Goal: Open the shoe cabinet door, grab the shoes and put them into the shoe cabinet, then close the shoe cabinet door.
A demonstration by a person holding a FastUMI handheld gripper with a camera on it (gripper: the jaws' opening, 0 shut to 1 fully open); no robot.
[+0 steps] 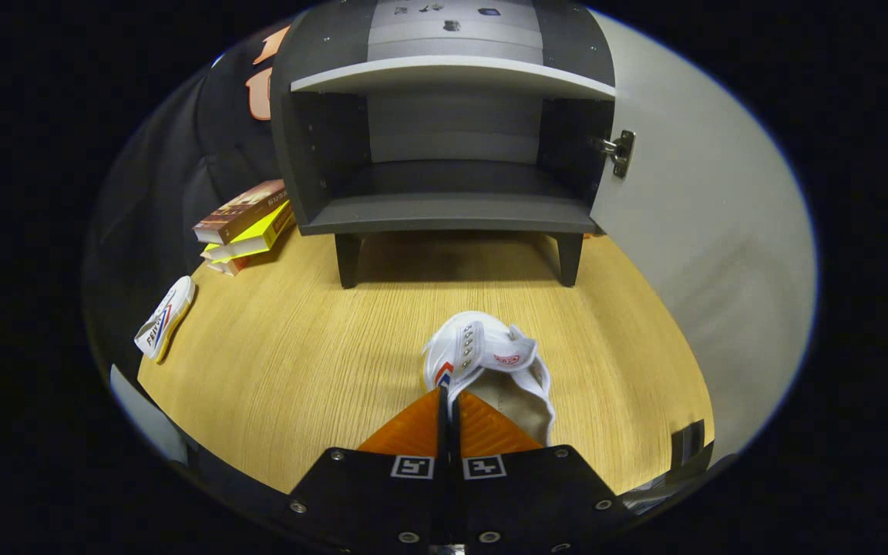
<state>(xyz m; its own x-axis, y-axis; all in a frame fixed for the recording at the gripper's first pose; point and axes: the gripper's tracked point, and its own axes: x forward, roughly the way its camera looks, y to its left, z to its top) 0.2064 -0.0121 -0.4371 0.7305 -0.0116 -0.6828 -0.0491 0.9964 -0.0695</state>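
Gripper [448,397] fingers pinched together on collar of white sneaker [490,362], on wooden floor before shoe cabinet [452,154]. Door [706,231] open right. Second sneaker [165,317] lay far left. Advice: lift clear of floor, aim lower shelf [448,210], keep pinch firm.

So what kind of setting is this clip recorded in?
Likely a staged home corner in a recording booth: a small shoe cabinet with its door open on a wood-grain floor, books beside it. The gripper is shut on a white shoe.
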